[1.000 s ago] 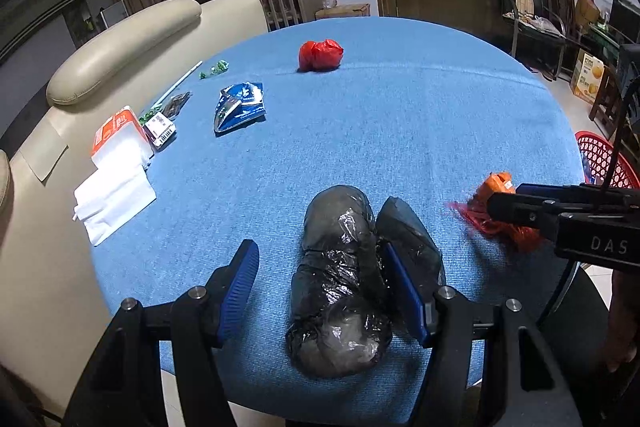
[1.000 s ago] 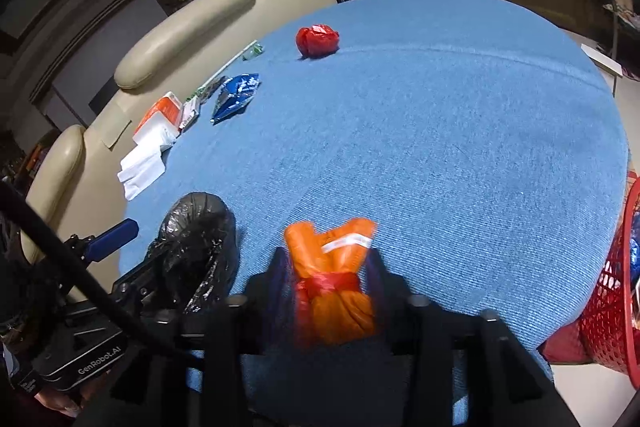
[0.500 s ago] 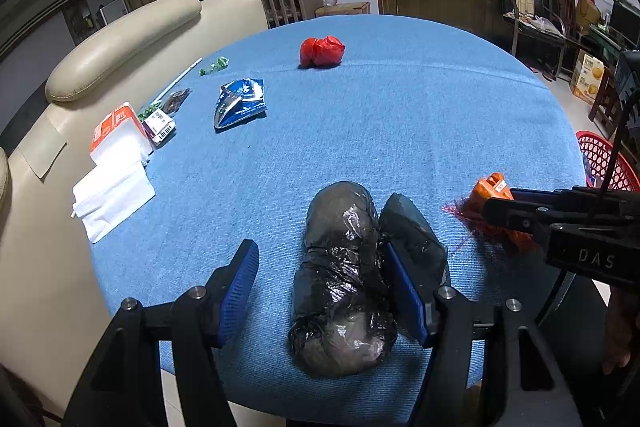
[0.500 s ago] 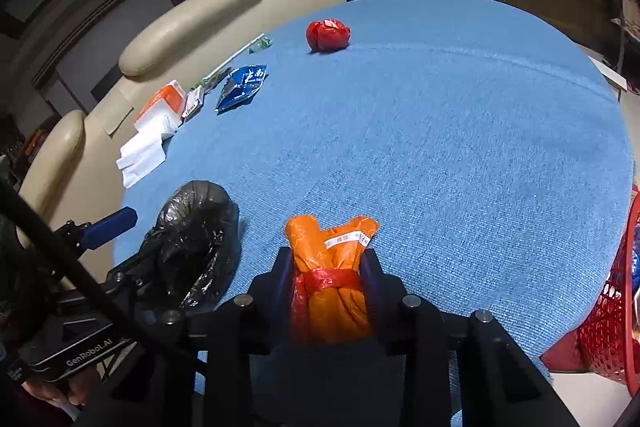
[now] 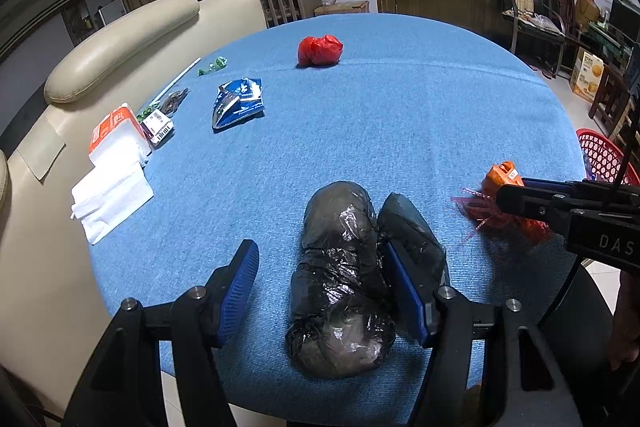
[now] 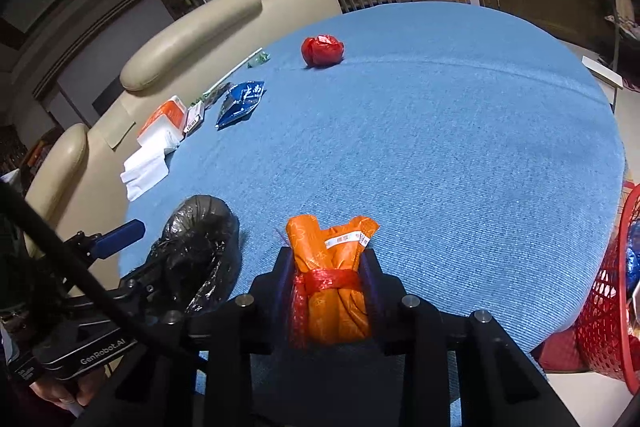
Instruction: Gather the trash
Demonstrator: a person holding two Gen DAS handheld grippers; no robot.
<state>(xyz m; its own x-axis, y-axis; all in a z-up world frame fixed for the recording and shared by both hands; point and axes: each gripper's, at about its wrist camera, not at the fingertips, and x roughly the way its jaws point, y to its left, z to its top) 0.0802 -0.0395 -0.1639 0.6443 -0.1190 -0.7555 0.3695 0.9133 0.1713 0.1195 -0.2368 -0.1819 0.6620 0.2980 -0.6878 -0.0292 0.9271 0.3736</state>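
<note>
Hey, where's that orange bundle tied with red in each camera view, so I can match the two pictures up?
Left wrist view: the orange bundle sits at the right edge, clamped by the right gripper.
Right wrist view: the bundle is at bottom centre, between the fingers.
Shared landmark: the red crumpled bag far up the blue table.
</note>
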